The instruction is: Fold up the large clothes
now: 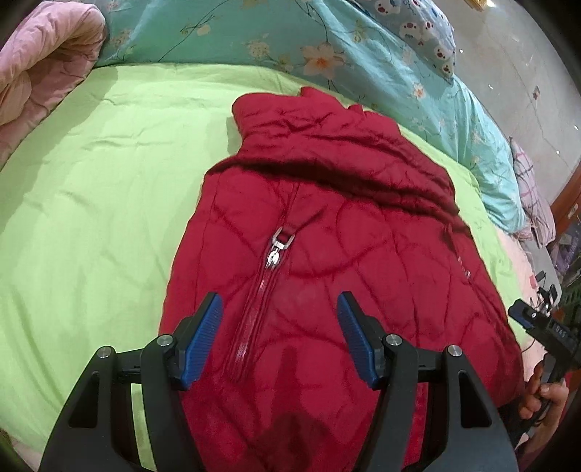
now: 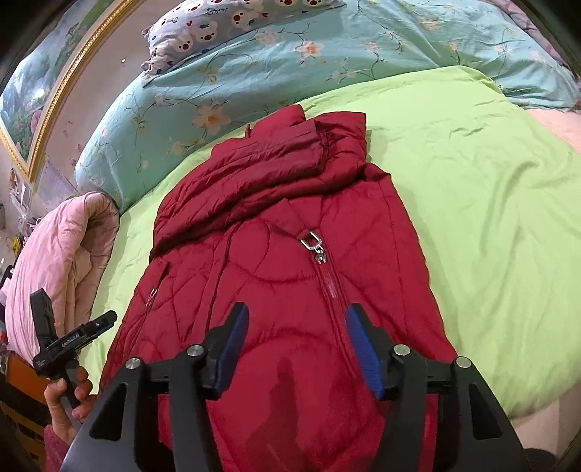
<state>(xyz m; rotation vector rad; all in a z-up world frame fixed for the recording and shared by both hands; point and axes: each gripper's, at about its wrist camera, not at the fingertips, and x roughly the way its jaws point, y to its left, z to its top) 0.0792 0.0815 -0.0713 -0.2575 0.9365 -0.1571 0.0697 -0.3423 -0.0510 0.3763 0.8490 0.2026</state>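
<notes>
A red quilted jacket (image 1: 326, 225) lies front up on the green sheet (image 1: 90, 188), zipped, with a silver zipper pull (image 1: 277, 247) at mid chest. A fold of red cloth, possibly a sleeve, lies across its upper part below the collar. My left gripper (image 1: 279, 297) hovers open over the lower front, its blue pads (image 1: 203, 337) either side of the zipper line, with nothing gripped. In the right wrist view the same jacket (image 2: 283, 261) and pull (image 2: 314, 245) show. My right gripper (image 2: 297, 308) stands open over the hem area, holding nothing.
A teal floral quilt (image 1: 363, 54) and a cartoon-print pillow (image 2: 218, 32) lie along the far side. A rolled pink quilt (image 2: 61, 254) sits beside the jacket. A person's hand (image 1: 544, 395) holds a gripper handle at the right edge. A gold-framed picture (image 2: 43, 90) hangs on the wall.
</notes>
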